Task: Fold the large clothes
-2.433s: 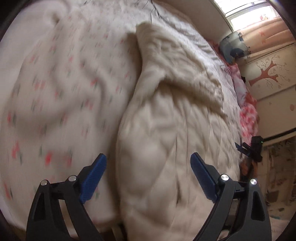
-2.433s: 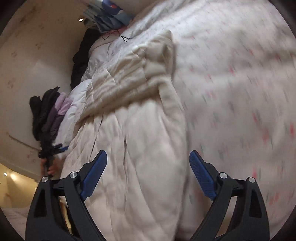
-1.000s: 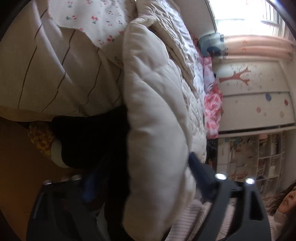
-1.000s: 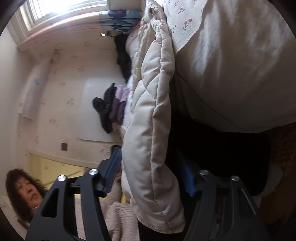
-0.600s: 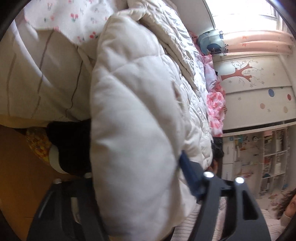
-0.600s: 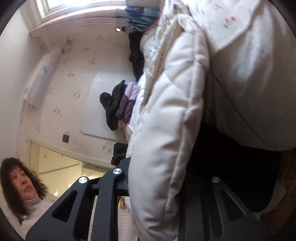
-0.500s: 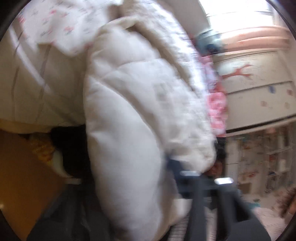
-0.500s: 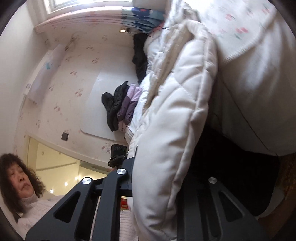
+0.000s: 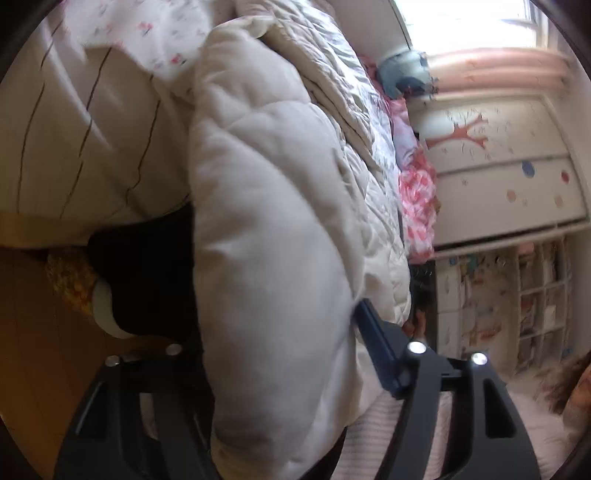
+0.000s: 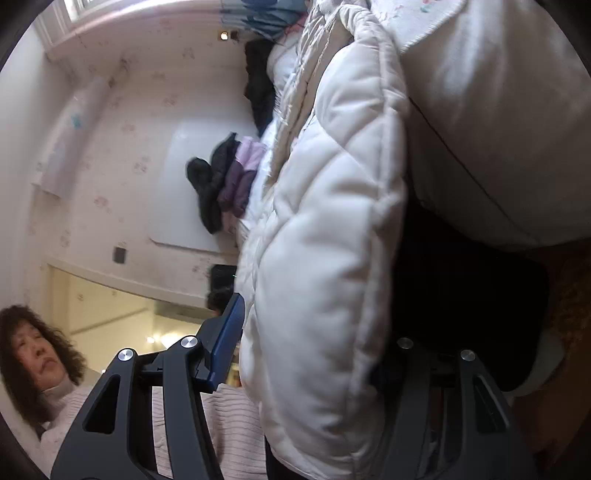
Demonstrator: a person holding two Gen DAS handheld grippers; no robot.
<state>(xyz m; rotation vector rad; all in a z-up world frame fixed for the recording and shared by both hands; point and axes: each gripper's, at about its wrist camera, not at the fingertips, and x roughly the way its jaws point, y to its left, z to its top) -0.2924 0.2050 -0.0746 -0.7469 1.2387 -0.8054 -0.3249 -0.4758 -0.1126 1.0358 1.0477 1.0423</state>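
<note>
A cream quilted padded coat [image 9: 266, 236] hangs over the edge of the bed and fills the middle of both wrist views [image 10: 325, 258]. My left gripper [image 9: 273, 332] is shut on the coat's hem, with thick padding squeezed between its blue pads; the left finger is hidden behind the fabric. My right gripper [image 10: 306, 339] is shut on the hem further along, its right finger hidden in shadow behind the coat.
The bed's mattress [image 9: 74, 147] with a floral sheet [image 9: 147, 33] lies beyond. A dark gap under the bed [image 10: 461, 302] and wood floor [image 9: 29, 350] are below. Dark and purple clothes [image 10: 225, 177] lie further along. A person in a pink sweater [image 10: 48, 369] is close.
Both grippers dropped from above the bed to the coat's hanging edge and closed on it. The coat now bulges between the fingers.
</note>
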